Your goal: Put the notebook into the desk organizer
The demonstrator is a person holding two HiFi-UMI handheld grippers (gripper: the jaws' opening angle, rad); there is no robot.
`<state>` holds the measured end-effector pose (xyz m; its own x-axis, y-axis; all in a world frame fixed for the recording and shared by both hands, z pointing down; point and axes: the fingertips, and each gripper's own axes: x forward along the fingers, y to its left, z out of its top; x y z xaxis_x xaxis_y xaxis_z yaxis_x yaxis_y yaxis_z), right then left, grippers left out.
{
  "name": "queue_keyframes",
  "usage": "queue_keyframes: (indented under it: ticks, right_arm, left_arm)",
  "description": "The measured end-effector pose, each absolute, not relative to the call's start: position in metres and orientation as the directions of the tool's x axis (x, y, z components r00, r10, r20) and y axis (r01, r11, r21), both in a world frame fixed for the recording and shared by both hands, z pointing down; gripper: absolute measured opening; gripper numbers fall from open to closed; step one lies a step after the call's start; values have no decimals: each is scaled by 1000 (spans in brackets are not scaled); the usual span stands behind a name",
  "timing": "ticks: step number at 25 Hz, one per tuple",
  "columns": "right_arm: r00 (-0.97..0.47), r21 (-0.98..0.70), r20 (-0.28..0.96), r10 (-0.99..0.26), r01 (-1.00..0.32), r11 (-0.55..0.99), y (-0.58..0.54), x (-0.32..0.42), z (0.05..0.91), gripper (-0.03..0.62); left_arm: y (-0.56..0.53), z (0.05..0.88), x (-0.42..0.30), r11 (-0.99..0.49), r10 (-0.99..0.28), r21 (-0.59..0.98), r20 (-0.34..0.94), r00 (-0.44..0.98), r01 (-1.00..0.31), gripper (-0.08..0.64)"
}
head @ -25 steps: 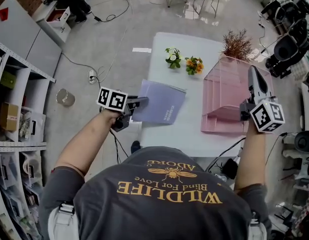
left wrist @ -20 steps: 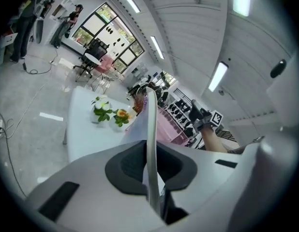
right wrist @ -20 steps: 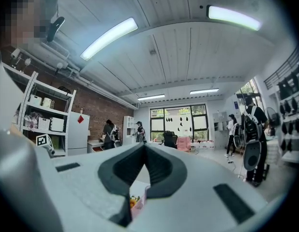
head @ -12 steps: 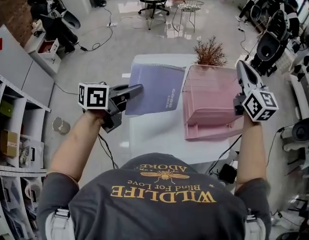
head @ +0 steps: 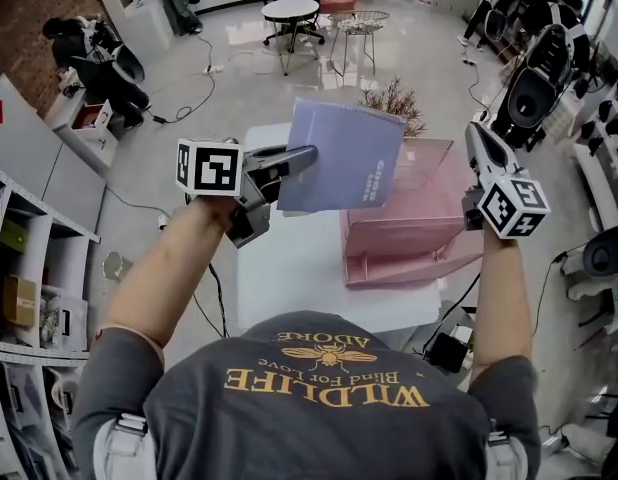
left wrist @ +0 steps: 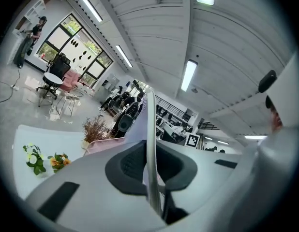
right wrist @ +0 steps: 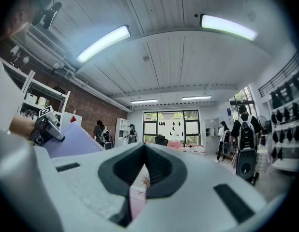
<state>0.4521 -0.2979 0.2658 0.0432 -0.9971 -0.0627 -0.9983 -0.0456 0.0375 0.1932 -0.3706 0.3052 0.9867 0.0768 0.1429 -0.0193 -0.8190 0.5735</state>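
A lilac notebook hangs in the air over the white table, close to upright, its right edge over the left side of the pink desk organizer. My left gripper is shut on the notebook's left edge. The left gripper view shows the notebook edge-on, pinched between the pads of the left gripper. My right gripper is shut and empty, held up beside the organizer's right wall. From the right gripper, the notebook shows at the left and the organizer below.
A dried brown plant stands at the table's far edge behind the organizer. Small flower bunches sit on the table's left part. Grey shelving lines the left, and cables lie on the floor. Speakers and chairs stand at the right.
My left gripper has lifted the notebook from low over the table's left side, raising it and carrying it right toward the organizer. The right gripper stayed beside the organizer.
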Motion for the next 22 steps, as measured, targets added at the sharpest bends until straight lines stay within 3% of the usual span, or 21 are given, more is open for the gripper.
queue_keyframes:
  ticks: [6, 12, 18, 22]
  right_arm:
    - [45, 35, -62, -997, -998, -48, -280, 477, 271, -2]
    - [58, 24, -58, -997, -998, -60, -266, 513, 277, -2]
    - [77, 17, -47, -996, -997, -78, -256, 529, 283, -2]
    - [79, 15, -38, -996, -997, -80, -248, 542, 287, -2]
  left_arm:
    - [-357, 314, 268, -797, 114, 604, 150, 982, 1, 32]
    - [-358, 315, 346, -728, 130, 684, 72, 989, 46, 32]
    - [-367, 342, 371, -587, 136, 804, -21, 990, 98, 32]
    - [-379, 382, 375, -507, 82, 861, -12, 997, 52, 32]
